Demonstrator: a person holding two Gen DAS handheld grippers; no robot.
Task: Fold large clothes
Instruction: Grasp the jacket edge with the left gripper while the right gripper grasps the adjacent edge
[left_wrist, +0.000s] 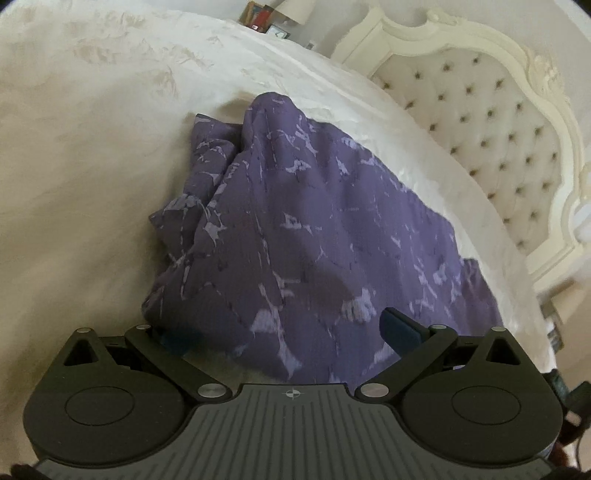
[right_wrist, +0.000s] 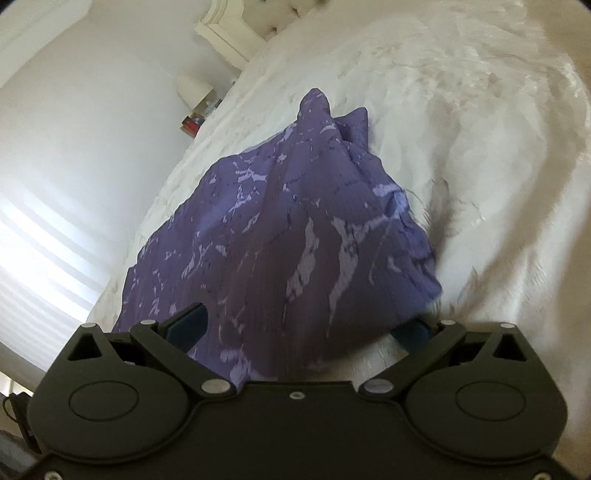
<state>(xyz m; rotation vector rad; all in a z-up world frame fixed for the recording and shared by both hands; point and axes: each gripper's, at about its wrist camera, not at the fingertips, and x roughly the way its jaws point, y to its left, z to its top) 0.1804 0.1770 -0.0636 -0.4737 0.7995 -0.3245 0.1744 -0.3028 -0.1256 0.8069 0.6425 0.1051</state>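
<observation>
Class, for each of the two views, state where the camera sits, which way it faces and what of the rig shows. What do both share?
Left wrist: on the left gripper, facing the purple garment and the headboard; its fingers open.
Right wrist: on the right gripper, facing the garment, with the wall to its left; fingers open.
Shared: garment, white bedspread.
</observation>
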